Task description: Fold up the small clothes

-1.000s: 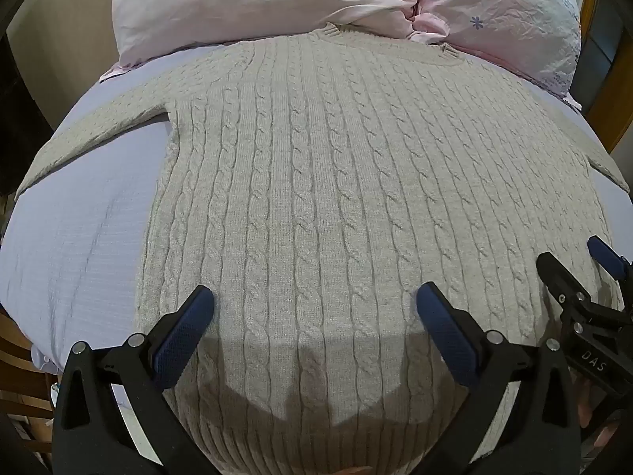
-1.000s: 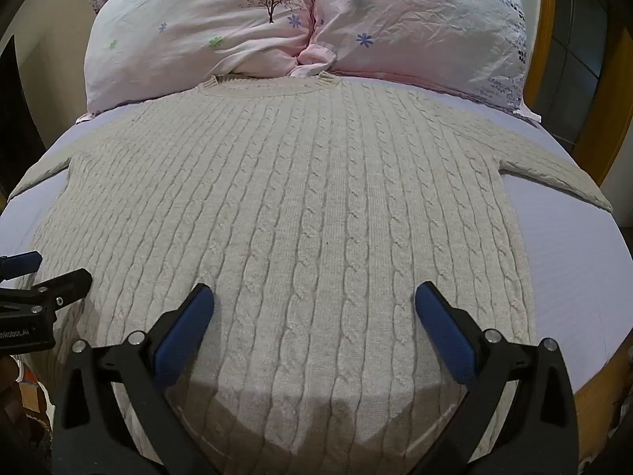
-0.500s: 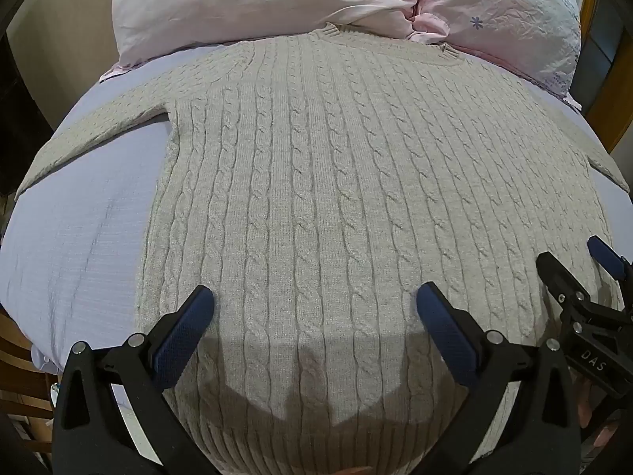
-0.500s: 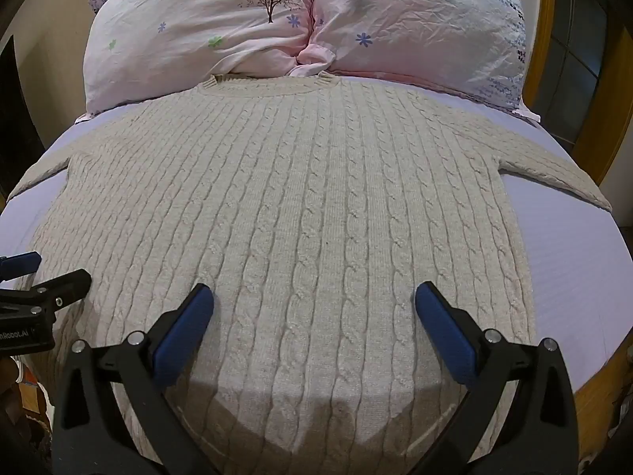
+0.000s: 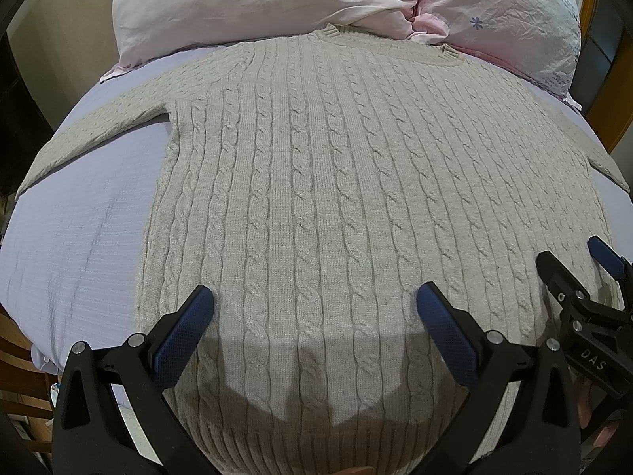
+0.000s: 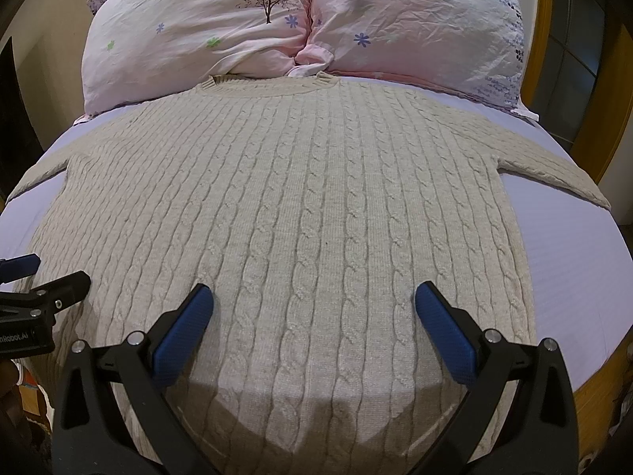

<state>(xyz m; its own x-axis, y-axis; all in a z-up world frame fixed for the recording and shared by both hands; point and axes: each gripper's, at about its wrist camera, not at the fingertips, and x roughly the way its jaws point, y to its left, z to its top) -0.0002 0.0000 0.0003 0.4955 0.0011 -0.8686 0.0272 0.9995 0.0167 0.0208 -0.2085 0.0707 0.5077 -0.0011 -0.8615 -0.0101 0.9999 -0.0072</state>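
A beige cable-knit sweater (image 5: 336, 182) lies flat on the lilac bed sheet (image 5: 71, 245), collar toward the pillows, both sleeves spread out sideways. It also shows in the right wrist view (image 6: 308, 206). My left gripper (image 5: 314, 304) is open and empty, held just above the sweater's lower left part near the hem. My right gripper (image 6: 312, 301) is open and empty above the lower right part. Each gripper appears at the edge of the other's view, the right one (image 5: 577, 273) and the left one (image 6: 43, 277).
Two pink flowered pillows (image 6: 300, 19) lie at the head of the bed, touching the collar. The bed sheet (image 6: 573, 269) shows on both sides of the sweater. A wooden frame (image 6: 617, 91) stands at the right, wooden slats (image 5: 16, 372) at the lower left.
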